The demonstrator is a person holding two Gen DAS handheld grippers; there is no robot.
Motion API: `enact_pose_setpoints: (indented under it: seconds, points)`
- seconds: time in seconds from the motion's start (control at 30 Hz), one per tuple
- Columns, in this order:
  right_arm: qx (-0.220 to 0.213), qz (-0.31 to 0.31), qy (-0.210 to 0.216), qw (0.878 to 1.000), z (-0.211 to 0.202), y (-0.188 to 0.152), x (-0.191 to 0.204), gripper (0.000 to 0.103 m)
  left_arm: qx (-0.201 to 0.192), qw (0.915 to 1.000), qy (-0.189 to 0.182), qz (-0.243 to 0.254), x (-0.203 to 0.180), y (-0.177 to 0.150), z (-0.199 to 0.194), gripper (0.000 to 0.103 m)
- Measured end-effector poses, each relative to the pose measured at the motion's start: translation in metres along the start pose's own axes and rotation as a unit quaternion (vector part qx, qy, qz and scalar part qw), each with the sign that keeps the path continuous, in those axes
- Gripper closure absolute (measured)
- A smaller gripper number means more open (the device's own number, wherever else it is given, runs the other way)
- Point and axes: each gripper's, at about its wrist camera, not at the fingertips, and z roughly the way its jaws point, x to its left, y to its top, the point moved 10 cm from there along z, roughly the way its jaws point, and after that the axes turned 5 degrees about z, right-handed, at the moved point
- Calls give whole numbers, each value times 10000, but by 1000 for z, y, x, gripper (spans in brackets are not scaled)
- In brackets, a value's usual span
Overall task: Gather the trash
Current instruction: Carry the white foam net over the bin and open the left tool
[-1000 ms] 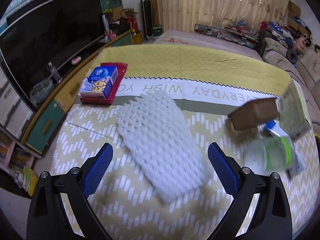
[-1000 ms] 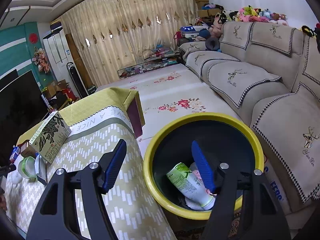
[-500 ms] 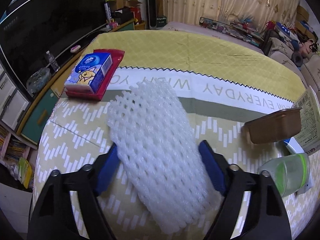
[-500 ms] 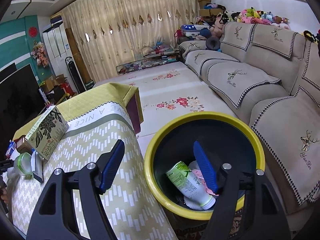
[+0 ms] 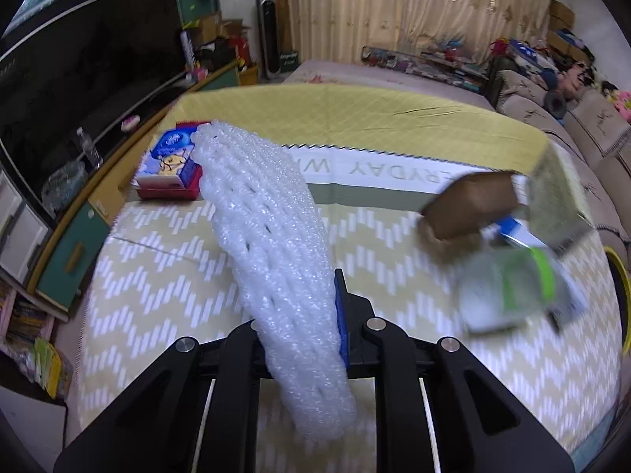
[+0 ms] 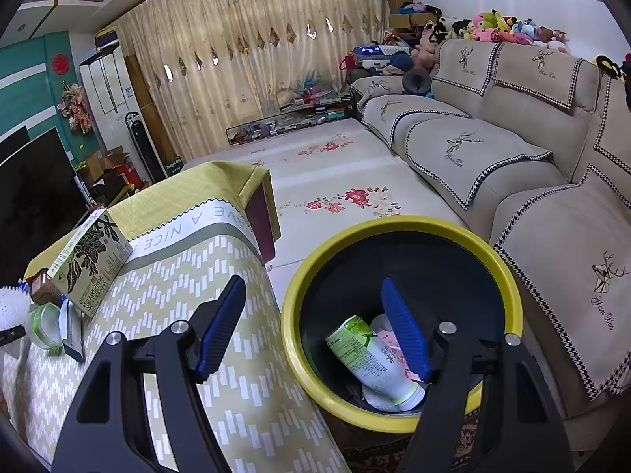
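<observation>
- Left wrist view: left gripper (image 5: 305,315) clenched on the white foam net sleeve (image 5: 272,244); jaws have just been closing, sleeve between them. One blue pad visible on the sleeve's right side; the other hidden behind the foam.
- Sleeve squeezed narrow, arching up and away from the jaws, its far end in front of the blue tissue pack (image 5: 171,157).
- Tissue pack lies on a red tray (image 5: 165,193) near the left edge of the table (image 5: 157,276) with its yellow chevron cloth.
- Toward the right edge: brown box (image 5: 473,209), green-printed carton (image 5: 556,197), clear cup with green band (image 5: 512,291), all blurred.
- Right wrist view: right gripper (image 6: 311,327) released, jaws standing wide, nothing between the pads.
- It hangs over the gap between the table's near corner and the yellow-rimmed bin (image 6: 398,224).
- Bin stands on the floor beside the table, in front of the sofa (image 6: 512,149); inside lie a green-and-white bottle (image 6: 370,358) and pink-white wrappers.
- Carton (image 6: 90,264) and cup (image 6: 45,323) show at the table's left side.
</observation>
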Motion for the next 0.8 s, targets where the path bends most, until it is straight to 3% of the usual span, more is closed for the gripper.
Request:
enact_pose_setpoints:
  seconds: [0.23, 0.37, 0.47, 0.67, 0.8]
  points:
    - [-225, -44, 3, 9997, -9, 4, 2, 35, -325, 9969, -428, 573, -56, -10, -67, 88]
    - [-516, -75, -65, 9986, -26, 6, -3, 35, -446, 9909, -769, 1011, -110, -12, -94, 88]
    - [-488, 85, 57, 9988, -35, 2, -13, 35, -484, 9854, -998, 1292, -150, -13, -104, 88]
    - [-457, 282, -253, 9982, -47, -11, -57, 35, -487, 9676, -1557, 1927, -247, -8, -108, 88]
    - [-281, 587, -546, 9964, -47, -28, -101, 35, -429, 9505, -1912, 2412, -321, -7, -101, 88]
